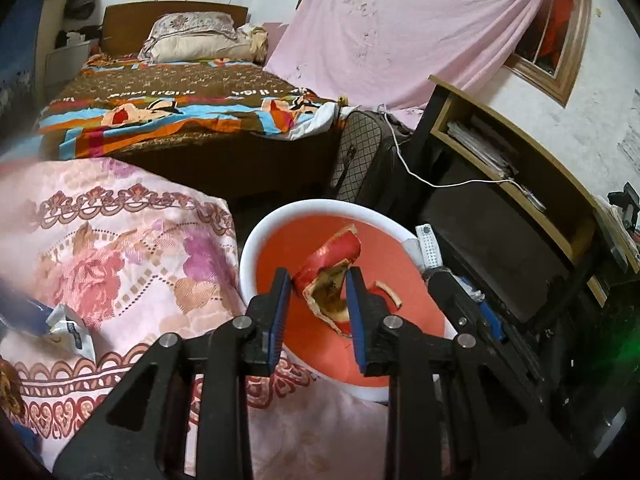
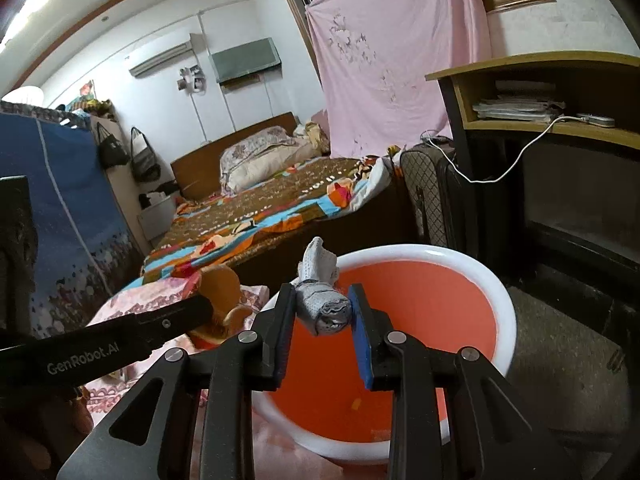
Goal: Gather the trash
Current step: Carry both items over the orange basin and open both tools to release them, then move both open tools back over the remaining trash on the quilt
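Bedroom clutter fills the background: a bed (image 1: 180,112) with a patterned cover, a pink sheet (image 2: 384,80) hung on the wall, and a flowered quilt (image 1: 120,248) near the tools. Just ahead of and below both tools stands a white-rimmed bucket (image 2: 472,264) with an orange inside. Clenched between the left tool's (image 1: 318,280) blue pads is a red wrapper (image 1: 328,268), held over the bucket. The right tool (image 2: 322,294) grasps a crumpled grey tissue (image 2: 322,300) above the bucket's near rim.
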